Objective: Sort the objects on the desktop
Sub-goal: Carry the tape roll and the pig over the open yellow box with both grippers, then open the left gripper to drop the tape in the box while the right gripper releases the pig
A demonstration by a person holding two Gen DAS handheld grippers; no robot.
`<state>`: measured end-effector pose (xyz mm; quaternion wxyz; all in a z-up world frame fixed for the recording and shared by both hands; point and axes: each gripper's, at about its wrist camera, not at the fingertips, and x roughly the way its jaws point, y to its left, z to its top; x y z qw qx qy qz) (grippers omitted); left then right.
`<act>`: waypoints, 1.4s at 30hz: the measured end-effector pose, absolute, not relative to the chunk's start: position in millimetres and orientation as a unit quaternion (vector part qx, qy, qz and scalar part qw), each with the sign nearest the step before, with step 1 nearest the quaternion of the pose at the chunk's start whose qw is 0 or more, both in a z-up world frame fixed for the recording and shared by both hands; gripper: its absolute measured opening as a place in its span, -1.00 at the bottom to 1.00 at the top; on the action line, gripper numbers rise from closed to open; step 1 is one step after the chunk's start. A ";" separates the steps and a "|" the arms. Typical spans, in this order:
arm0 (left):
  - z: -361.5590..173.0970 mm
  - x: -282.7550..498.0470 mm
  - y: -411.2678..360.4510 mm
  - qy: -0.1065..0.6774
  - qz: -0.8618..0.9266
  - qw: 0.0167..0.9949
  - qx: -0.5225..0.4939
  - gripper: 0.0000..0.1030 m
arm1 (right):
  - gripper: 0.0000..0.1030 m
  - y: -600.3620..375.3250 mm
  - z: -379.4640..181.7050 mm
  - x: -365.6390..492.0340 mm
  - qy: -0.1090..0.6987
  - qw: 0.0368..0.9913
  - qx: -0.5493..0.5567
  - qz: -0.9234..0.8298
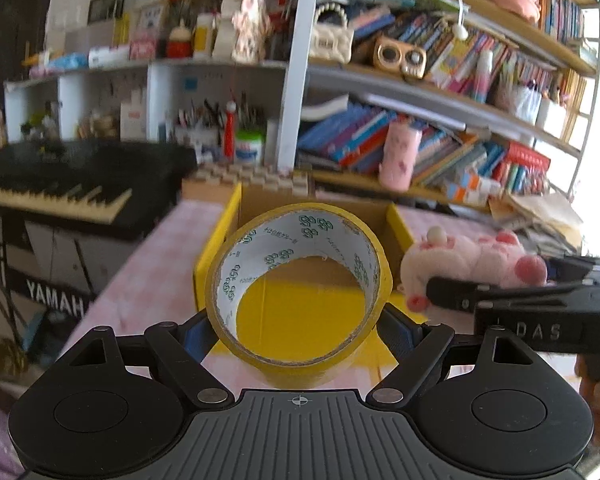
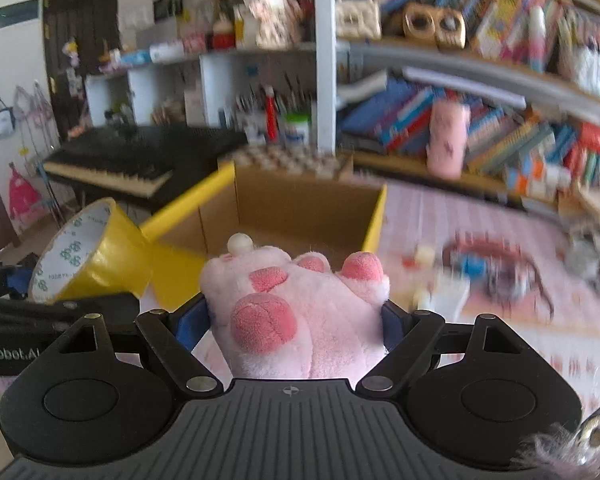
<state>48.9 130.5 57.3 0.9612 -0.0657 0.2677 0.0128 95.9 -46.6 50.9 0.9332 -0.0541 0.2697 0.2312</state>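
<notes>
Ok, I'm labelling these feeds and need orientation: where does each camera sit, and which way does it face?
Left wrist: behind the left gripper, facing the yellow box and bookshelf; holds the tape roll; right gripper visible.
Right wrist: behind the right gripper, facing the same way; holds the pink plush.
Shared: box, tape roll, plush, keyboard.

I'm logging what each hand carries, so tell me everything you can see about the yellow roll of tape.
The yellow tape roll is a wide ring of glossy yellow packing tape on a white core printed with green logos and small text. It looks mostly full, with no loose end showing. The left tongs clamp it by its outer sides, blue pads pressing in, its open centre facing the camera. It is held in the air before the open yellow cardboard box, apart from the pink plush toy.
</notes>
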 end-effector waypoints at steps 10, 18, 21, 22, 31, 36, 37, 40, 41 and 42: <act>71.2 112.5 125.6 0.233 0.025 0.971 -0.059 0.66 | 0.58 -48.5 75.2 170.4 0.219 0.935 -0.108 0.259; 67.5 169.4 115.8 0.260 -0.014 0.966 -0.008 0.66 | 0.59 -33.5 54.9 217.9 0.215 0.890 -0.239 0.322; 62.9 189.5 112.3 0.274 -0.018 0.961 0.028 0.66 | 0.59 -23.3 43.1 232.0 0.203 0.862 -0.301 0.354; 61.0 196.3 112.4 0.280 -0.018 0.959 0.033 0.66 | 0.59 -19.9 39.8 239.0 0.200 0.855 -0.315 0.360; 29.0 255.6 101.7 0.357 -0.037 0.926 0.114 0.66 | 0.59 7.6 8.9 286.1 0.221 0.811 -0.374 0.391; 12.8 280.3 104.0 0.398 -0.043 0.907 0.130 0.66 | 0.60 22.7 -13.7 306.1 0.251 0.763 -0.419 0.423; 9.4 283.5 104.0 0.406 -0.043 0.903 0.133 0.66 | 0.60 25.2 -17.4 308.3 0.258 0.752 -0.429 0.430; -2.5 290.9 102.8 0.430 -0.044 0.891 0.142 0.67 | 0.60 30.4 -29.8 314.0 0.275 0.720 -0.457 0.445; -6.4 292.3 102.0 0.437 -0.043 0.886 0.146 0.67 | 0.60 31.5 -33.8 315.5 0.280 0.712 -0.463 0.448; -9.0 293.8 100.8 0.445 -0.045 0.881 0.152 0.67 | 0.60 32.2 -37.4 316.5 0.283 0.706 -0.468 0.450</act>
